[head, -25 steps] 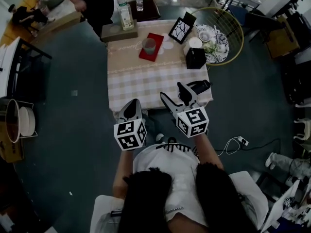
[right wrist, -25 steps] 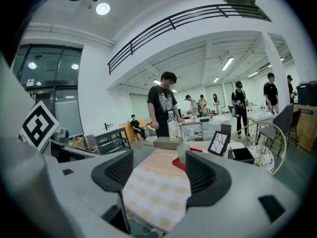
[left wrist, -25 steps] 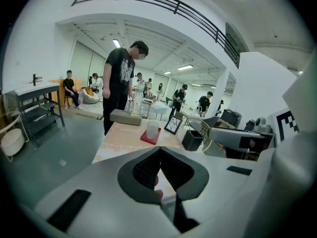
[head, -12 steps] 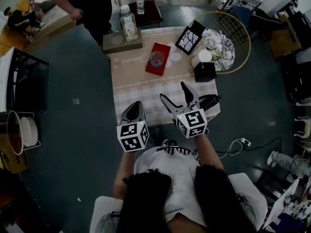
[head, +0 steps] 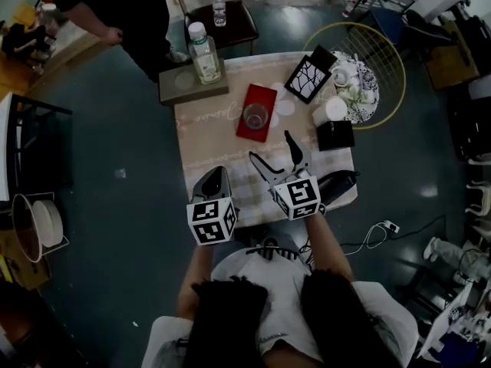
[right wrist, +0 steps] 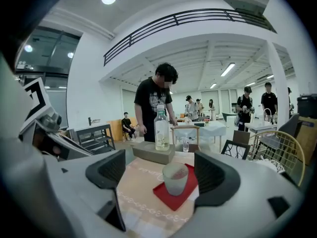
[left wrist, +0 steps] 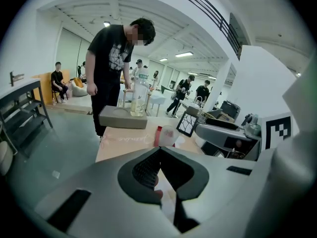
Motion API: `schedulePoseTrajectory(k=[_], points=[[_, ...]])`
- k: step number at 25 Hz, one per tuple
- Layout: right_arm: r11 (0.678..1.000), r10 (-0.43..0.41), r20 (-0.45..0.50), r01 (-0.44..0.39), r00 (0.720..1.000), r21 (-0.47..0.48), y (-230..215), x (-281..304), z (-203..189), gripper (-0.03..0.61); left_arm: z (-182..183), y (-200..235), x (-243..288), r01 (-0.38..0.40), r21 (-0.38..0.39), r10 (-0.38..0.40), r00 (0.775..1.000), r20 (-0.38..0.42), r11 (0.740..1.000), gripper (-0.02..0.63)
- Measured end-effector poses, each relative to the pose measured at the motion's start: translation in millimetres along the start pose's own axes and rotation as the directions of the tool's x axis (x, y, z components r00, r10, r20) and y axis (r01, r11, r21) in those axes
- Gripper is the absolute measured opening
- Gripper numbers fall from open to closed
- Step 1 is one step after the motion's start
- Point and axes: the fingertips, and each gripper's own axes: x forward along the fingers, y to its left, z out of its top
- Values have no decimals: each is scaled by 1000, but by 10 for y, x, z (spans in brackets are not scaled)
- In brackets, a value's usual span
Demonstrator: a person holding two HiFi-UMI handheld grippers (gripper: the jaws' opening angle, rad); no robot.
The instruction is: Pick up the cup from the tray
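A frosted cup (head: pixel 255 116) stands upright on a small red tray (head: pixel 258 98) in the middle of the checked table. My right gripper (head: pixel 276 153) hovers over the table's near part, short of the tray. It is open and its jaws have just been opening, with nothing between them. Seen from the right gripper view, the cup (right wrist: pixel 175 178) and tray (right wrist: pixel 166 198) lie ahead between the spread jaws of that gripper (right wrist: pixel 159 168). My left gripper (head: pixel 213 178) sits at the table's near left edge, shut and empty (left wrist: pixel 159 150).
A bottle (head: pixel 203 52) stands on a grey block (head: pixel 192 84) at the far left corner. A patterned frame (head: pixel 309 75), white roll (head: pixel 330 110) and black box (head: pixel 335 135) line the right side. A person in black (head: pixel 115 10) stands beyond the table.
Both grippers have moved forward over the table's near edge, closer to the tray. The right jaws have spread wider. The left gripper stays shut.
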Motion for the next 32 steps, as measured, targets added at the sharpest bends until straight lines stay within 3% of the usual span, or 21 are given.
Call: schedulePoseTrajectory(k=[8,19,32], points=[[998,-55,-53,55,997,11,-291,580,-345,440,51,302,465,-8,-34,6,998,-62,999,6],[999,-51,-122,51,991,-4,-378,1051,-727,449,-61,514,864,-13,-50,6,992,-127,999,6],[998,-63,-134,61,989,-18,-451,1396,-936,449,-177,544,928,-16,-43,9,988,-156,999,6]])
